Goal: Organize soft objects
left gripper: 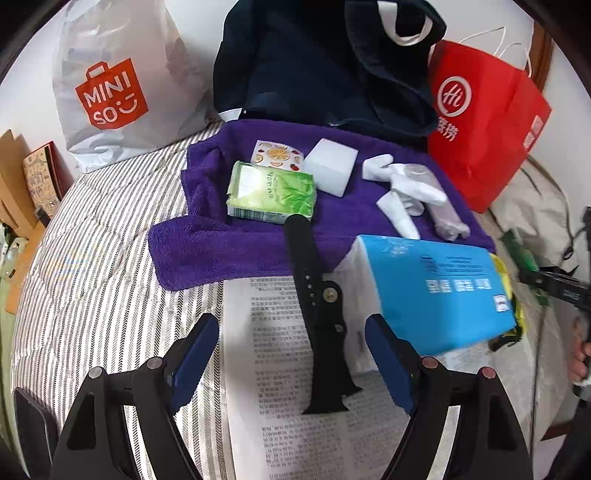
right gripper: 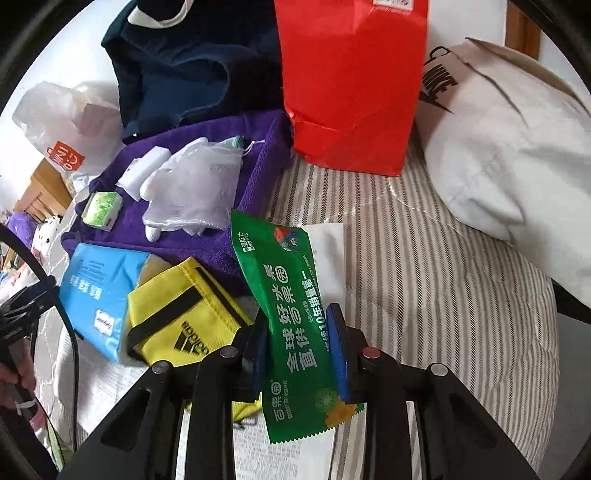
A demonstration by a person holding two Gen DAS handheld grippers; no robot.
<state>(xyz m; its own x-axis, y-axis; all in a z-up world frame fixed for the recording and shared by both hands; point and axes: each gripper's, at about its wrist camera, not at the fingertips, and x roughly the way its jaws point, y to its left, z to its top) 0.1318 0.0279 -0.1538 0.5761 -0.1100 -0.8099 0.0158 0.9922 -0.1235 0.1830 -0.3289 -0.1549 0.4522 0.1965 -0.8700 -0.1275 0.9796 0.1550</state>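
The right gripper (right gripper: 301, 350) pinches the green wet-wipe packet (right gripper: 291, 314), its long axis toward eleven o'clock, where the purple towel (right gripper: 207, 247) lies nearest this hand, while the left gripper (left gripper: 291, 354) hangs open above the black strap (left gripper: 317, 314).

Striped bed (left gripper: 110, 258) against white wall (left gripper: 207, 33)

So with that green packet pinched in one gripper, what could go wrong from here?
The right gripper grips the green packet only near its lower end, so the long free part could sag or slip out. Swinging it left, it might brush the yellow pouch or blue tissue pack close by. The open left gripper hovers over a black strap on printed paper; closing there might grab the paper too.
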